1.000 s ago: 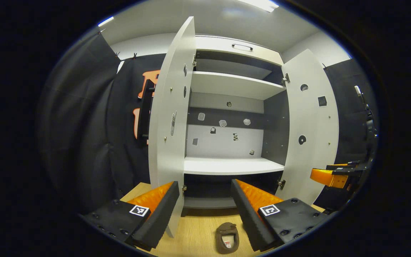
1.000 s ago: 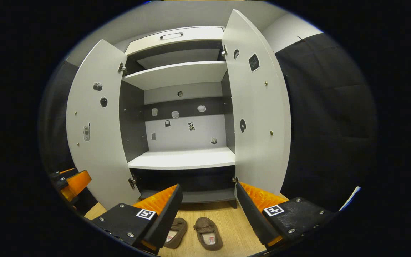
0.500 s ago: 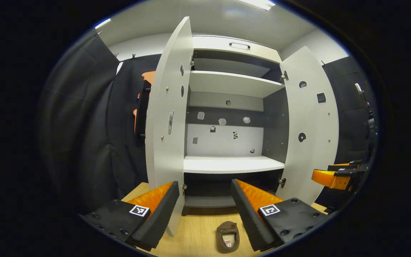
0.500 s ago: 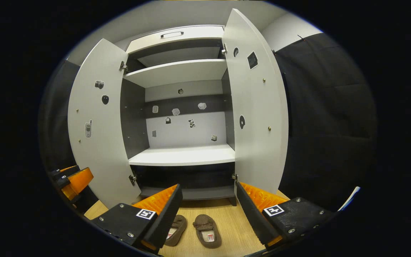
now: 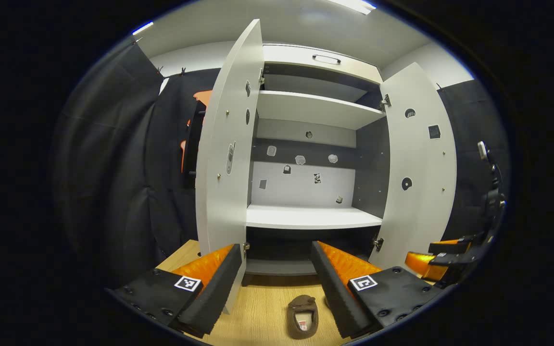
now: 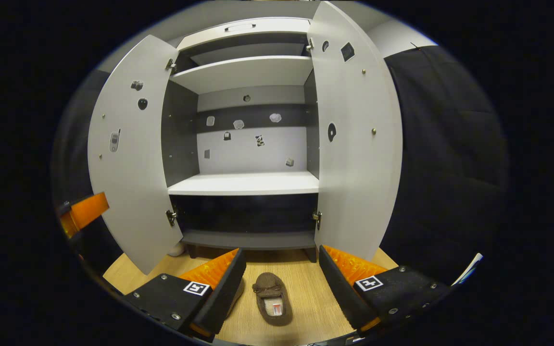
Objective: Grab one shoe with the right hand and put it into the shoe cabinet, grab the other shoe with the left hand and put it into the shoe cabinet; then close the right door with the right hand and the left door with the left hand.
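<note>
Currently, per item:
Cabinet: tall white shoe cabinet with grey interior (image 6: pixel 243 182), both doors swung wide, white shelves bare.
Right shoe: brown suede moccasin slipper (image 6: pixel 271 304) on the light wood floor (image 6: pixel 306 288) in front of the cabinet, toe toward it, between the right gripper's fingers but apart from them.
Other shoe: second brown slipper (image 6: pixel 236 294) just beside it, mostly hidden behind a finger.
Right gripper (image 6: pixel 281 283): fingers spread, holding nothing, low over the floor.
Left gripper (image 5: pixel 276 276): fingers spread, holding nothing; one brown slipper (image 5: pixel 302 317) lies on the floor below its gap.
</note>
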The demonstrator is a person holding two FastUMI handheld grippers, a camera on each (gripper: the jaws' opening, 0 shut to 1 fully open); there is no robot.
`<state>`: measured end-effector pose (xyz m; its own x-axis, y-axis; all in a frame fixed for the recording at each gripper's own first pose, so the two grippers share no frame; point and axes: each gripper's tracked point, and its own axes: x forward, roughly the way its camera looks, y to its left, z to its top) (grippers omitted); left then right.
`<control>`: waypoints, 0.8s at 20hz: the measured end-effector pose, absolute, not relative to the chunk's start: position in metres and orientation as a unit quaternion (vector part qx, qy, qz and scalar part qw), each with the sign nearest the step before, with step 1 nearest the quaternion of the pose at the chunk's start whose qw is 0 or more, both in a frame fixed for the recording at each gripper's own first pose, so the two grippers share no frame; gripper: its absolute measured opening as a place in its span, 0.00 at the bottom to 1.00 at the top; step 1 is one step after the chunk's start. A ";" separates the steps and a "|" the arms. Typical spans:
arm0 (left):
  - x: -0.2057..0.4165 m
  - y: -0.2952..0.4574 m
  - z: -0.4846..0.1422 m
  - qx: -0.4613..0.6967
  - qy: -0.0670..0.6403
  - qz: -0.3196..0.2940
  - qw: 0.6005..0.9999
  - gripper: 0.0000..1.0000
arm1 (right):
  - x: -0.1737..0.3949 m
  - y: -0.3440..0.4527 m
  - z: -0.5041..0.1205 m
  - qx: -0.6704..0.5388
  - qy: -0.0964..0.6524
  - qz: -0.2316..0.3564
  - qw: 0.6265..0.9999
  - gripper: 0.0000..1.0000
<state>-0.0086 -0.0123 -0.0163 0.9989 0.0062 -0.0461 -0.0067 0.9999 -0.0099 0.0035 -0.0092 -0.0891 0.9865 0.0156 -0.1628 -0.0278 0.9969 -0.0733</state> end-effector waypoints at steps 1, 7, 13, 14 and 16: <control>-0.009 -0.012 -0.018 -0.005 0.025 0.005 1.000 0.96 | 0.008 -0.009 -0.103 -0.041 0.096 0.015 0.994 0.95; -0.011 -0.007 -0.025 -0.004 0.036 0.013 0.999 0.97 | 0.032 -0.010 -0.203 -0.045 0.194 0.025 0.980 0.81; -0.011 0.000 -0.032 -0.002 0.047 0.024 0.999 0.96 | 0.064 -0.029 -0.292 -0.063 0.271 0.005 0.960 0.63; -0.012 0.002 -0.033 -0.004 0.051 0.026 0.998 0.96 | 0.069 -0.034 -0.306 -0.070 0.284 0.000 0.956 0.58; -0.011 0.006 -0.034 -0.004 0.053 0.029 0.998 0.97 | 0.078 -0.043 -0.330 -0.079 0.303 -0.010 0.950 0.50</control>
<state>-0.0112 0.0055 -0.0341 0.9927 0.0580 -0.1055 -0.0588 0.9983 -0.0048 0.0778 -0.0425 -0.3300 0.8157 -0.0669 -0.5747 -0.0284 0.9875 -0.1553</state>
